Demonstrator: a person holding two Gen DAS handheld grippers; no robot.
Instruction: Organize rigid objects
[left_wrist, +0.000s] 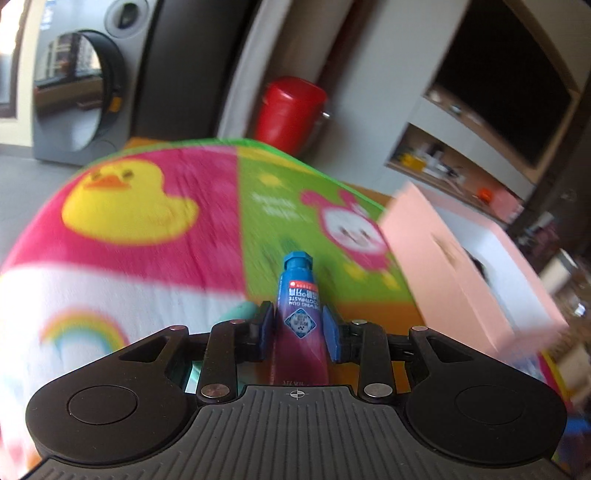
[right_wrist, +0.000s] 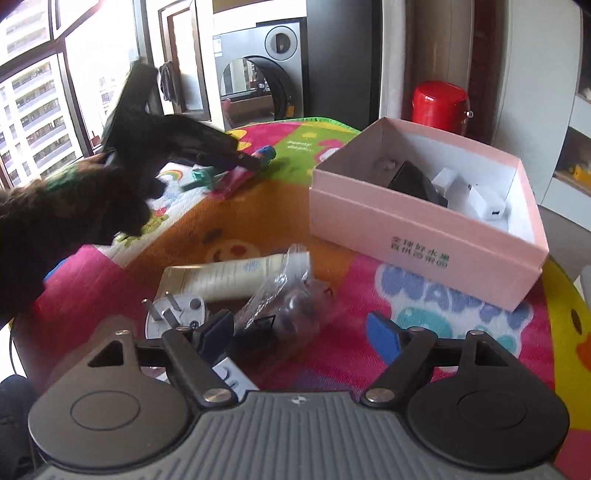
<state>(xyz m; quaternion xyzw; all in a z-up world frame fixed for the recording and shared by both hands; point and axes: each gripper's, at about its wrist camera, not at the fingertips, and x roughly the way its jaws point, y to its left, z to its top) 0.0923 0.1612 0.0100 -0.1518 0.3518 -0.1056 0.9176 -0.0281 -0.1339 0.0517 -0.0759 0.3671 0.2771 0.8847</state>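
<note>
Bagged item before pink box

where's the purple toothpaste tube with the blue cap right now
The purple toothpaste tube with the blue cap is gripped between the left gripper's blue fingers, cap pointing forward, over the colourful cartoon mat, left of the open pink cardboard box.

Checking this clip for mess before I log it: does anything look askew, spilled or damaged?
Nothing spilled or broken. Loose items still lie jumbled on the mat outside the pink box: a white plug prongs-up, a cream tube, and a crumpled clear bag. The left tool grips a toothpaste tube.
</note>
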